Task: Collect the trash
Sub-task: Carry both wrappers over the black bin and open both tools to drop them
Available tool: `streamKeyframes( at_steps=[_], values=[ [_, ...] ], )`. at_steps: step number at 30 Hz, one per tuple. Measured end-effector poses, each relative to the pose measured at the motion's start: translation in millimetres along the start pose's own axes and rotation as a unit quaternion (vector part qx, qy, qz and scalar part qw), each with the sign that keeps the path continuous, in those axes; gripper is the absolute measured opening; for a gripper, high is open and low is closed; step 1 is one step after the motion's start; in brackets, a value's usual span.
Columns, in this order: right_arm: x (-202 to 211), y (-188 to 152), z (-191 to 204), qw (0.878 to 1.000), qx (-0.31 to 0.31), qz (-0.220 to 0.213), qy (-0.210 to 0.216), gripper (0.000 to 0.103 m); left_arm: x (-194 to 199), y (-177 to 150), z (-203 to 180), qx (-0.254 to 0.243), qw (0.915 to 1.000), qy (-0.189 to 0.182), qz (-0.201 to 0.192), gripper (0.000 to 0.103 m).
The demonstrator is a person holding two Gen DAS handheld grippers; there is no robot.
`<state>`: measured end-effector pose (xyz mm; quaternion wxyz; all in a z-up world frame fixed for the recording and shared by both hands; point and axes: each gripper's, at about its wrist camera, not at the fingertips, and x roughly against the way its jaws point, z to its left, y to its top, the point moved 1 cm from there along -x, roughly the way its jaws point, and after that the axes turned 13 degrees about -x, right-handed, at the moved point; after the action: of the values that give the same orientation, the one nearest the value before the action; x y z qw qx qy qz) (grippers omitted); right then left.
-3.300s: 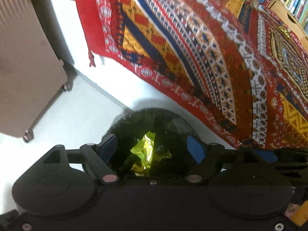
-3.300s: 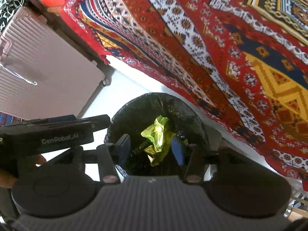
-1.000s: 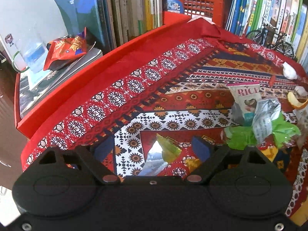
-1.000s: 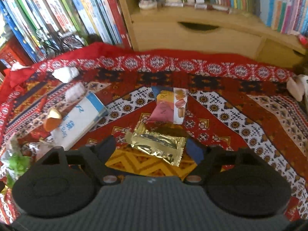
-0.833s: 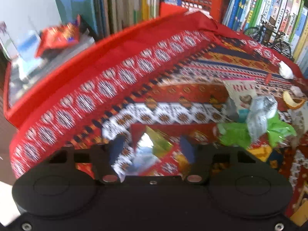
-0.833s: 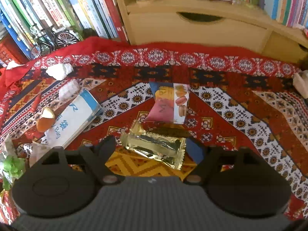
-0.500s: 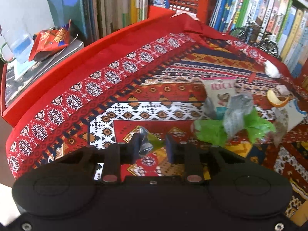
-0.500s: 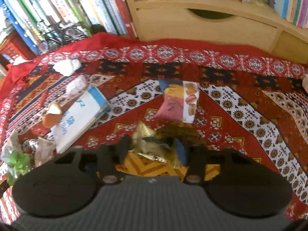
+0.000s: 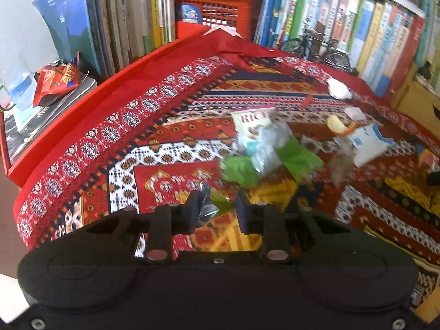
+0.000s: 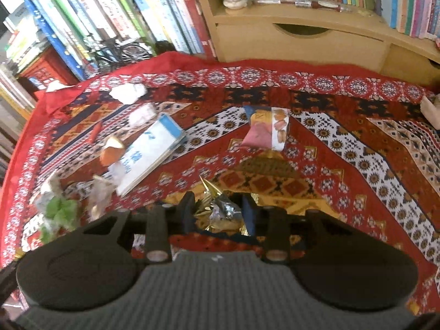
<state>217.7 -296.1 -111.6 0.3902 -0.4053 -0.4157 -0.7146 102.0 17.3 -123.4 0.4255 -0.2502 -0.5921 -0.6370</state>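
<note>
The left wrist view alone takes in the far left edge of the table: a red snack bag (image 9: 59, 81) crumpled on flat books beside a clear cup (image 9: 19, 90), then upright books and a red plastic crate (image 9: 220, 11) behind the patterned red tablecloth (image 9: 137, 126). In that view the left gripper (image 9: 217, 209) pinches a small silver-and-green wrapper (image 9: 210, 206), folded to a point, its foil side against the left pad, lifted clear of the cloth. Further right lies a clump of green plastic (image 9: 291, 159) tangled with a clear crinkled bag and a white packet lettered "RICE" (image 9: 254, 125), then a piece of orange peel (image 9: 338, 126) touching a white-and-blue pack (image 9: 368, 143). The right wrist view shows the same green clump (image 10: 62, 211) at its left edge, the peel (image 10: 111, 151), the white-and-blue pack (image 10: 150, 154) and two white paper wads (image 10: 128, 92), and adds what the other lacks: a pink macaron packet (image 10: 268, 132) lying flat mid-table and a wooden drawer unit (image 10: 302, 41) under the bookshelf. The right gripper (image 10: 220, 214) has its jaws closing on a gold foil wrapper (image 10: 220, 211), crushed and creased between the pads, one sharp corner sticking up, held above the cloth.
</note>
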Motion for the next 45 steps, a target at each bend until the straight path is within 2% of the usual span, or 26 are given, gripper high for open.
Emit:
streamKeyframes(
  at_steps=[9, 19, 23, 31, 45],
  values=[
    [48, -33, 20, 0.999, 0.012, -0.010, 0.035, 0.038, 46, -11, -10, -0.010, 0.9982, -0.049, -0.032, 0.026],
    [102, -75, 41, 0.997, 0.026, -0.042, 0.059, 0.038, 96, -26, 7, -0.029, 0.9950, -0.070, -0.065, 0.026],
    [118, -96, 48, 0.997, 0.027, -0.040, 0.067, 0.038, 112, -39, 11, -0.036, 0.9941, -0.076, -0.069, 0.026],
    [149, -154, 71, 0.995, 0.052, -0.042, 0.071, 0.038, 141, -78, 27, -0.038, 0.9920, -0.098, -0.070, 0.026],
    [172, -265, 109, 0.992, 0.094, -0.010, 0.086, 0.038, 181, -166, 75, -0.041, 0.9923, -0.103, -0.055, 0.026]
  ],
)
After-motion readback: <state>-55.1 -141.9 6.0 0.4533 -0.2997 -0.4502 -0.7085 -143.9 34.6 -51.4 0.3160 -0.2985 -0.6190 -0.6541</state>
